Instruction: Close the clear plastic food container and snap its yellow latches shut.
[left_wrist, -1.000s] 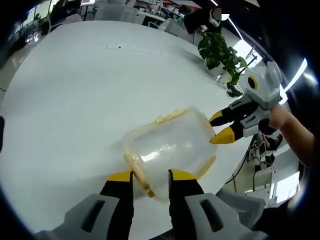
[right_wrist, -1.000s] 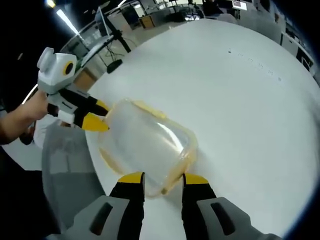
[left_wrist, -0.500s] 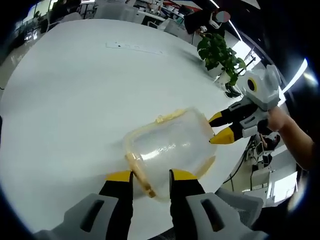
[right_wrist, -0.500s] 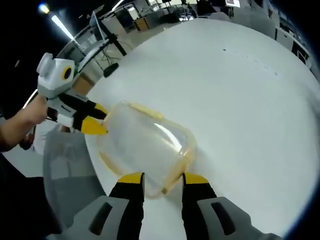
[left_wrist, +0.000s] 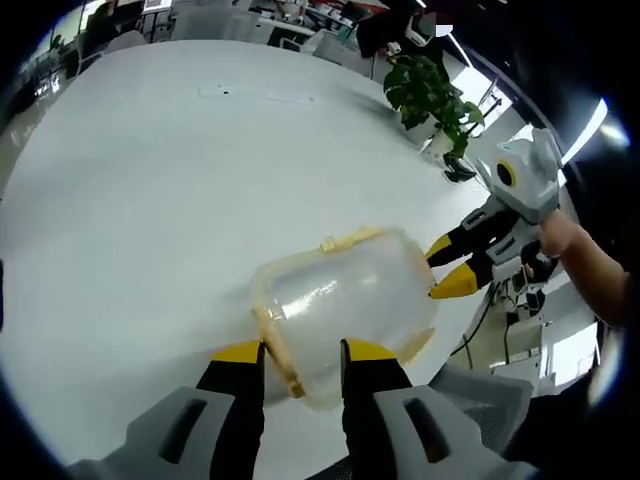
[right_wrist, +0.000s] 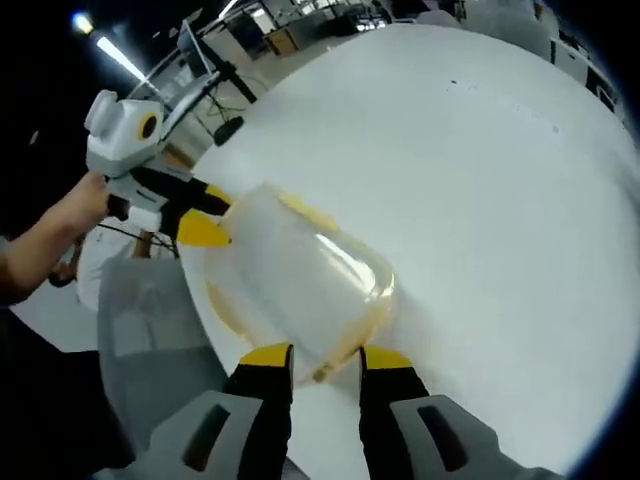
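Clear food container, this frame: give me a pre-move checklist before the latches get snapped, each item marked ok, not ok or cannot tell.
1. Container rests on the white table: ok, though it sits near the table's edge.
2. Left gripper on the container: ok, its jaws straddle one end at the yellow-rimmed edge.
3. Right gripper on the container: ok, its jaws straddle the opposite end.
4. Lid fully seated all round: cannot tell, the clear plastic blurs the seam.
5. Yellow latches snapped shut: cannot tell, the latches look flat against the rim, but whether they have locked is unclear.
6. Nearby potted plant clear of the work: ok, it stands well apart.
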